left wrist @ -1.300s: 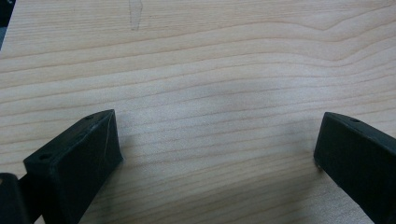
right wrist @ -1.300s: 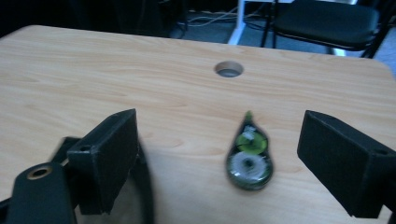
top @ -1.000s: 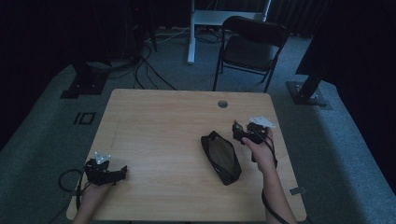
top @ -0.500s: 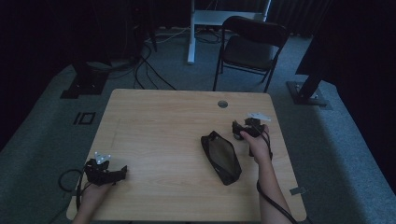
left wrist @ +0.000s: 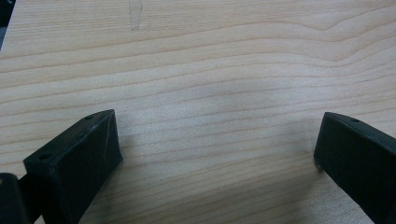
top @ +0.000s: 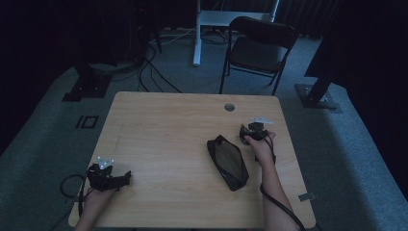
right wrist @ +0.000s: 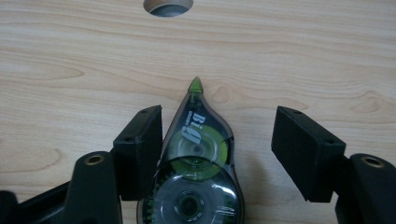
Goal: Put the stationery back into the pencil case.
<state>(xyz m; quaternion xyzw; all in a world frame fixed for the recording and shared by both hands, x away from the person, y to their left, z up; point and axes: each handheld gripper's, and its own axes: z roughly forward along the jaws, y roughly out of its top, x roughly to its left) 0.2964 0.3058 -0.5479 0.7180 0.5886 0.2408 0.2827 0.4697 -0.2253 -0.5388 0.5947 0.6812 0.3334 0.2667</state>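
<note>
The right gripper [right wrist: 217, 149], jaws spread round the clear, green-tipped correction-tape dispenser [right wrist: 194, 172], should centre before closing, while the left gripper [left wrist: 217, 154] rests spread wide near the light wooden table [top: 168, 125]'s left edge

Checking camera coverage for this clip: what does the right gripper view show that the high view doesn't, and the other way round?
Right gripper view: a correction tape dispenser with a green tip lying between the open jaws, against one jaw and apart from the other. High view: the black pouch, the left gripper near the table's corner, a folding chair beyond. Both: the wooden table and its round cable hole.
</note>
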